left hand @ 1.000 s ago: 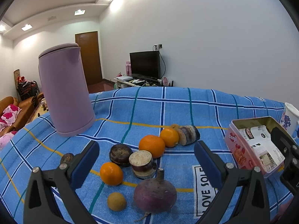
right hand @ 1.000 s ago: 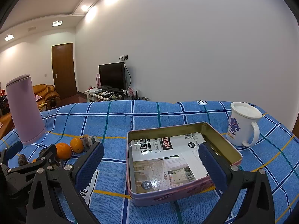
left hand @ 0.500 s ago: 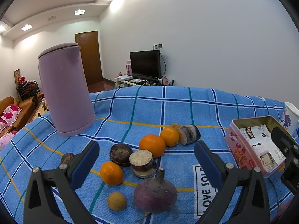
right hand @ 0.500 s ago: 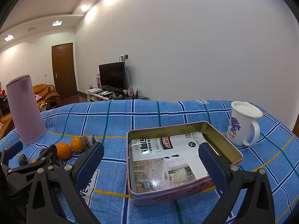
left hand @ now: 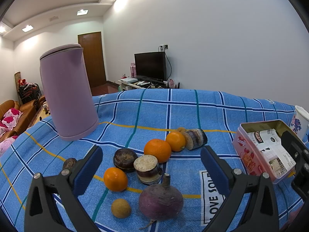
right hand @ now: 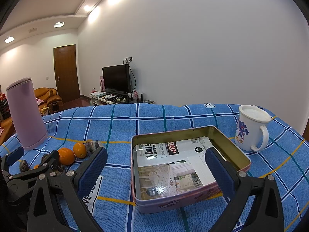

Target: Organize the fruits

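left wrist view: the left tongs (left hand: 150, 162) are spread wide and holding nothing, hanging over a pile of produce on the surface, which is covered in a blue plaid cloth (left hand: 154, 112). between the blue pads there's a near orange (left hand: 115, 178), a bigger middle orange (left hand: 157, 150) and a far orange (left hand: 175, 141) touching a cut purple-skinned chunk (left hand: 195, 139) lying on its side. another cut chunk (left hand: 147, 169) stands upright with its pale face up, just beside a dark round fruit (left hand: 125, 159). closest to the camera sit a purple turnip-looking root (left hand: 160, 201) and a small tan ball (left hand: 121, 208). a purple kettle (left hand: 67, 92) stands upright at the back left. the pink tin (left hand: 251, 154) is off to the right, well apart from the fruit, with a white mug (left hand: 299, 121) behind it.

right wrist view: the right tongs (right hand: 156, 162) are spread open too, empty, framing the open tin (right hand: 173, 203), which only has a printed sheet (right hand: 173, 166) lying in it. the mug (right hand: 249, 127) stands just beside the tin's far right corner. the oranges (right hand: 66, 155) are way over on the left, near the kettle (right hand: 26, 114), and the left tongs (right hand: 58, 158) show at the lower left edge.
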A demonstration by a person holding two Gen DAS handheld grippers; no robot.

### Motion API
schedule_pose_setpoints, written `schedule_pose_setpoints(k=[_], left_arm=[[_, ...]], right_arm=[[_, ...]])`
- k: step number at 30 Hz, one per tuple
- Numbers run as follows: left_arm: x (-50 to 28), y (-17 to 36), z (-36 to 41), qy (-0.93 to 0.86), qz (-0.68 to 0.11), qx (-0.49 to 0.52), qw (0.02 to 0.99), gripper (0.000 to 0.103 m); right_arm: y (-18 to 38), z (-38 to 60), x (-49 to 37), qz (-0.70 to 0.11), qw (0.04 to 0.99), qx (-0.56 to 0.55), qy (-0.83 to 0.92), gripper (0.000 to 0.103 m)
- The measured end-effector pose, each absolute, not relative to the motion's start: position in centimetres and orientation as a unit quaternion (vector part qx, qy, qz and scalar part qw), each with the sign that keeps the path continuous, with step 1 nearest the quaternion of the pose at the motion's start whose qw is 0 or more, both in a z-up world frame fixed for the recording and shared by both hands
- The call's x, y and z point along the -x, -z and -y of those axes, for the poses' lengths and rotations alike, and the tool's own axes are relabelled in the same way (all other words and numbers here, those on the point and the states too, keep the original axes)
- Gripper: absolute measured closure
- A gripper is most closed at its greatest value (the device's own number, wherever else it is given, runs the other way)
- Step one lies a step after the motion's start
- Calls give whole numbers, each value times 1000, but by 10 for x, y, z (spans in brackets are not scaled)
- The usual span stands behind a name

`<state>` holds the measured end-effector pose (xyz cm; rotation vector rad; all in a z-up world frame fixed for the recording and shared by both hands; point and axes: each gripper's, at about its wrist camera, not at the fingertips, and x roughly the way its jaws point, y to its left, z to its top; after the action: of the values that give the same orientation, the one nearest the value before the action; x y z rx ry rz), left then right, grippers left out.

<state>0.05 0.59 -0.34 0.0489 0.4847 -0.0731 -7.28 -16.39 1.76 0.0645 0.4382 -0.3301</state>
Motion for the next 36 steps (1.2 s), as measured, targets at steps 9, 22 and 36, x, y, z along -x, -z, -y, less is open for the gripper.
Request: schedule_pose_setpoints(k=[9, 22, 36], left_arm=[[-1, 3, -6, 36, -240, -25, 970, 0], [-1, 3, -5, 36, -241, -25, 970, 0], [3, 8, -12, 31, -265, -38, 963, 0]], right_arm=[[-17, 163, 73, -217, 962, -32, 162, 1], [-17, 162, 73, -216, 963, -32, 159, 1], [-16, 152, 71, -224, 966, -17, 124, 1]])
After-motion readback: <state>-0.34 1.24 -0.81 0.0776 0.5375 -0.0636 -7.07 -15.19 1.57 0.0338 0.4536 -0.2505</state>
